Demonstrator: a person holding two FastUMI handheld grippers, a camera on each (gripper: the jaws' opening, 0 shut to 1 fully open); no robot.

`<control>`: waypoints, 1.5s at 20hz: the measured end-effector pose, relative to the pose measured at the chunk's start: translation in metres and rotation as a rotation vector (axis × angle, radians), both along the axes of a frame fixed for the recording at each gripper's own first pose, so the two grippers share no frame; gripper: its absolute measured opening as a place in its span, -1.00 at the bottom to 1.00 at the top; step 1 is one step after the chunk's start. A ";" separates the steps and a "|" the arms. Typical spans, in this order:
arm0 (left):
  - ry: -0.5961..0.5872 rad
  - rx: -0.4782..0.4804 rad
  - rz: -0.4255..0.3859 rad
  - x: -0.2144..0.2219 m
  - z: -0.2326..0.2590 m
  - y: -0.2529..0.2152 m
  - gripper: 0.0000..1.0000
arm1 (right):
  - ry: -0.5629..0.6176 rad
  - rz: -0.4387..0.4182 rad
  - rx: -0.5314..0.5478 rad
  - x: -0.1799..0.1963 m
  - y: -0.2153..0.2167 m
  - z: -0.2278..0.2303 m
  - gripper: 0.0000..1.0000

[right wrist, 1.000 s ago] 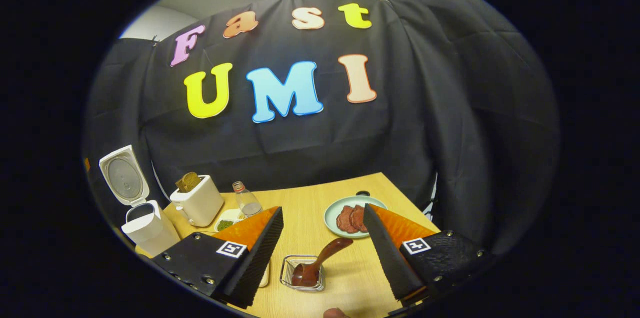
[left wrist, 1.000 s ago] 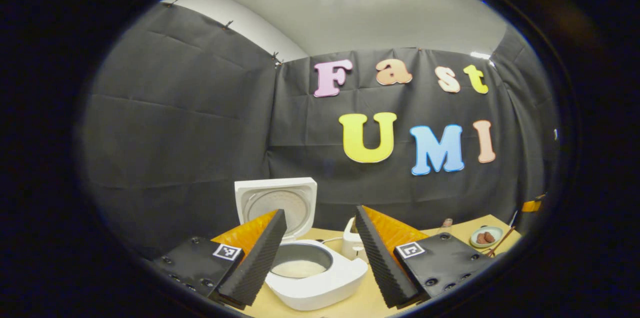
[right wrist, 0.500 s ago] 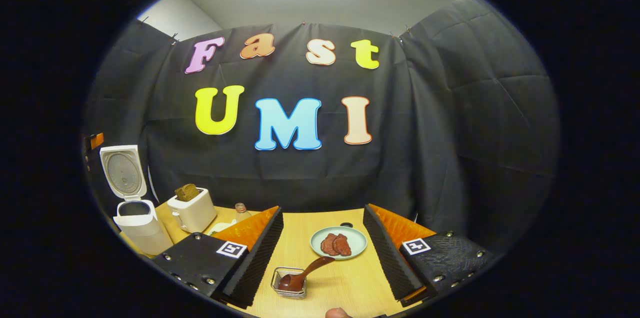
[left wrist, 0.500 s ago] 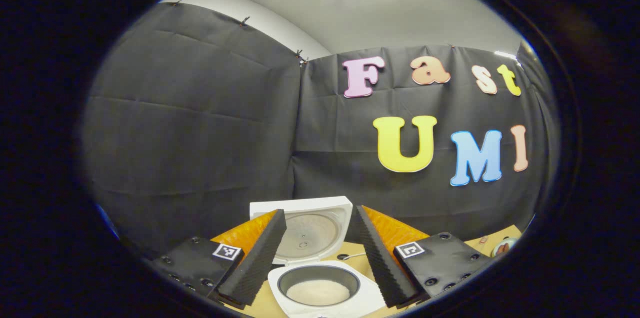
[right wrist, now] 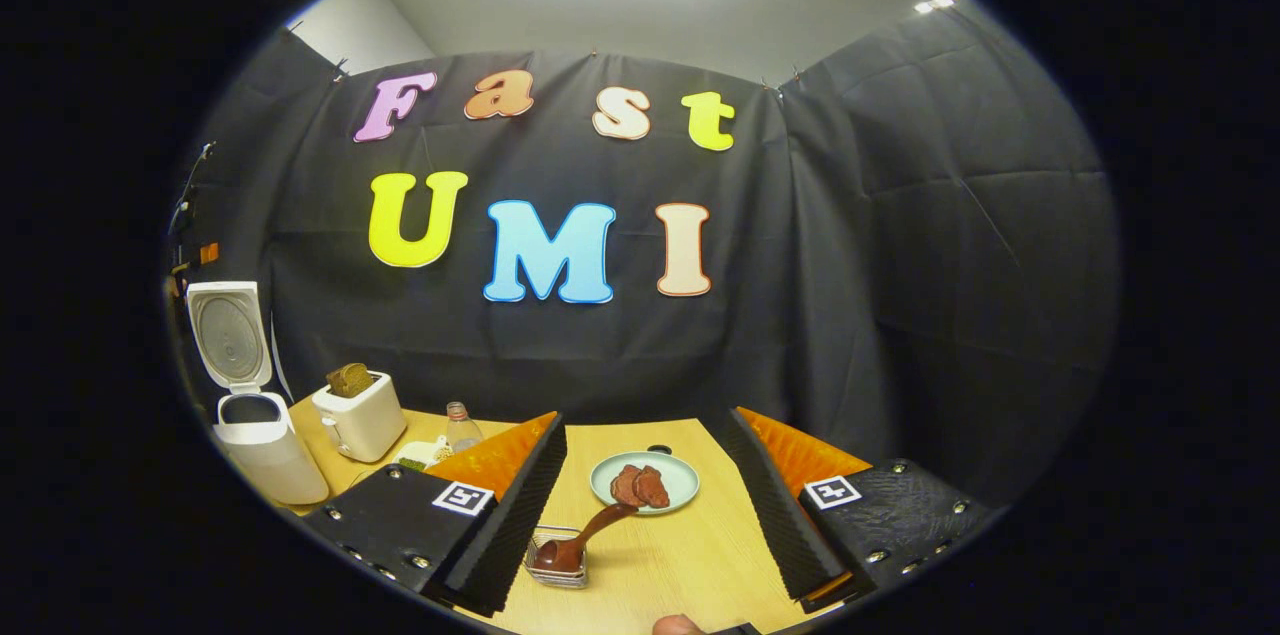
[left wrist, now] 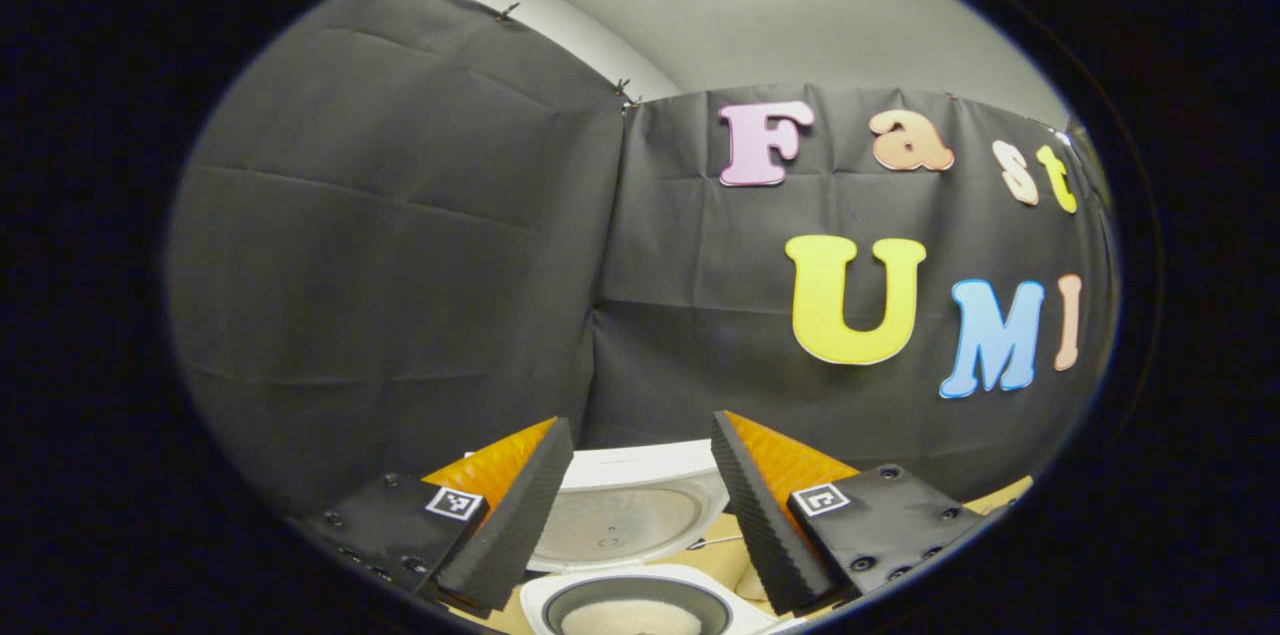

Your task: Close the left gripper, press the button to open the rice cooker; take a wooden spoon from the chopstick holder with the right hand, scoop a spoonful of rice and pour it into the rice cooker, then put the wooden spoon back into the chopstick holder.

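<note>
The white rice cooker (left wrist: 640, 595) stands with its lid (left wrist: 625, 510) up, and white rice (left wrist: 630, 620) lies in its pot. My left gripper (left wrist: 640, 505) hangs open just above and in front of it, holding nothing. In the right gripper view the same cooker (right wrist: 255, 435) is at the far left with its lid (right wrist: 228, 335) raised. A dark wooden spoon (right wrist: 585, 537) leans in the small wire chopstick holder (right wrist: 557, 558) on the wooden table (right wrist: 680, 565). My right gripper (right wrist: 645, 505) is open above the holder, not touching the spoon.
A white toaster (right wrist: 358, 415) with toast, a small bottle (right wrist: 460, 427) and a shallow dish (right wrist: 420, 455) stand right of the cooker. A pale green plate (right wrist: 645, 482) of sliced meat sits behind the holder. Black cloth walls close the booth behind.
The left gripper has swung left and tilted up, so the cooker sank to the bottom edge. The right gripper tilted up and drew back; the spoon stays in the holder.
</note>
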State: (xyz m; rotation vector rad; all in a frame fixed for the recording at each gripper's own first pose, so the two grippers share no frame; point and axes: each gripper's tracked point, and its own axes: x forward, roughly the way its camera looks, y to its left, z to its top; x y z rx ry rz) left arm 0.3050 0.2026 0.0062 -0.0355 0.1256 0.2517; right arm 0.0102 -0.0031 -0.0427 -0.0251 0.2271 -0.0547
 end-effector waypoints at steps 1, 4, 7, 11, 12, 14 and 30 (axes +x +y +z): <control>0.009 0.001 -0.007 0.013 -0.004 0.002 0.97 | 0.006 -0.010 -0.006 -0.003 -0.002 -0.002 0.95; 0.044 -0.015 -0.010 0.048 -0.021 0.013 0.93 | 0.013 -0.015 -0.002 -0.012 0.000 -0.005 0.94; 0.112 -0.026 0.027 0.071 -0.046 0.031 0.94 | 0.014 -0.024 -0.027 -0.017 -0.003 -0.007 0.95; 0.184 -0.005 0.054 0.082 -0.073 0.036 0.99 | 0.016 -0.018 -0.050 -0.018 0.000 -0.006 0.94; 0.177 0.017 0.061 0.082 -0.071 0.036 0.94 | 0.016 -0.016 -0.051 -0.017 0.000 -0.007 0.95; 0.192 0.027 0.070 0.082 -0.075 0.034 0.93 | 0.016 -0.005 -0.054 -0.015 0.002 -0.007 0.94; 0.211 0.041 0.077 0.008 -0.082 -0.019 1.00 | 0.001 0.105 -0.025 0.009 -0.008 -0.012 0.91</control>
